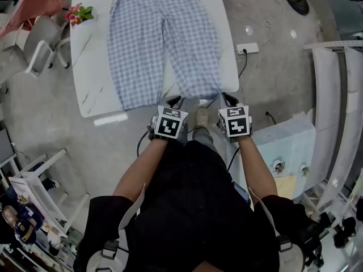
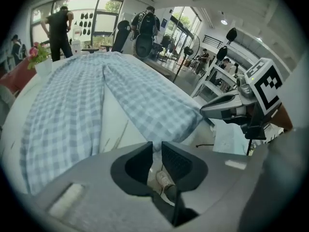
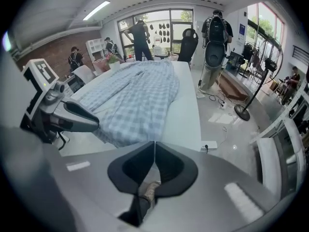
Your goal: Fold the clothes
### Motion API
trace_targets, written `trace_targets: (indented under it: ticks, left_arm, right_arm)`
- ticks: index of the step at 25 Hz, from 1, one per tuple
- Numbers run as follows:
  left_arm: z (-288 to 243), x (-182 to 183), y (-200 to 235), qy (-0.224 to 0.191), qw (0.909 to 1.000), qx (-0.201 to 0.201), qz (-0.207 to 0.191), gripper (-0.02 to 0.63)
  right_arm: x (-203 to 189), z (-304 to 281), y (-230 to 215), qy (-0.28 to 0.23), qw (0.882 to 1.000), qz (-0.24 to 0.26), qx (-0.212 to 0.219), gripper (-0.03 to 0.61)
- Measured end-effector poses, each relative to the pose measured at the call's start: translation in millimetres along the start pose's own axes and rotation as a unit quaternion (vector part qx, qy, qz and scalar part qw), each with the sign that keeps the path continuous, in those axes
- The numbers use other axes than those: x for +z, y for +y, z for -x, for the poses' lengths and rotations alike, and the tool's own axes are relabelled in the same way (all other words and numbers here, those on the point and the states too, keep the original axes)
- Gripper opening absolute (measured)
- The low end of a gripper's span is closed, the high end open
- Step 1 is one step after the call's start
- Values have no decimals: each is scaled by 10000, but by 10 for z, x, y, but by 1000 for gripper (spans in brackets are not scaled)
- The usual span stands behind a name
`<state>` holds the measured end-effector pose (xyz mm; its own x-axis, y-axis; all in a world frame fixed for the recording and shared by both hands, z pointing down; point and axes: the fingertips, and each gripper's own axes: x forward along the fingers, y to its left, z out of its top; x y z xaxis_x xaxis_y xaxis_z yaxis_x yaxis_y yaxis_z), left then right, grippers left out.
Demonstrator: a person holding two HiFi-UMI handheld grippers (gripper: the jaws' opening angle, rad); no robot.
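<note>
A white counter (image 1: 227, 50) carries checked trousers (image 1: 164, 38), spread flat, with the legs running toward the person. The left gripper (image 2: 155, 146) jaws stand narrowly apart and empty; the right gripper (image 3: 154, 145) jaws are together and empty. One hem lies just ahead between them at the near edge, and the left looks nearer. Bare counter flanks it.
</note>
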<state>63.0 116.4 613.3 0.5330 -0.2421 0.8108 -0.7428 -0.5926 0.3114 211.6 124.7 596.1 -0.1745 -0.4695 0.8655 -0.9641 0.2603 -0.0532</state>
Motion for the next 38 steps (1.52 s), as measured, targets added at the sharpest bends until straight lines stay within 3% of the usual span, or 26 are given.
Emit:
trace_targets:
  ticks: [3, 10, 18, 20, 22, 23, 32, 38]
  left_arm:
    - [-3, -19, -46, -158, 9996, 201, 95, 64]
    - [-206, -176, -337, 48, 9970, 212, 741, 83]
    - [-406, -229, -395, -51, 9888, 482, 1413, 129]
    - [-430, -230, -340, -58, 9877, 604, 1444, 123]
    - [-422, -210, -293, -129, 9870, 682, 1448, 30]
    - [-412, -201, -281, -161, 9868, 683, 1457, 13]
    - [-138, -260, -324, -241, 9895, 362, 1378, 8]
    - [153, -307, -210, -284, 9902, 299, 1333, 8]
  right_arm:
    - [13, -6, 18, -15, 9998, 87, 189, 12]
    - [-12, 59, 116, -94, 9975, 414, 573, 12]
    - [-36, 171, 96, -156, 9953, 582, 760, 12]
    - [-54, 173, 102, -154, 9948, 634, 786, 12]
    - [-54, 178, 105, -172, 9944, 661, 807, 12]
    - [-49, 182, 104, -182, 9943, 669, 812, 12]
    - [-89, 159, 45, -175, 9949, 662, 746, 18]
    - [-181, 107, 8, -53, 9944, 703, 783, 58]
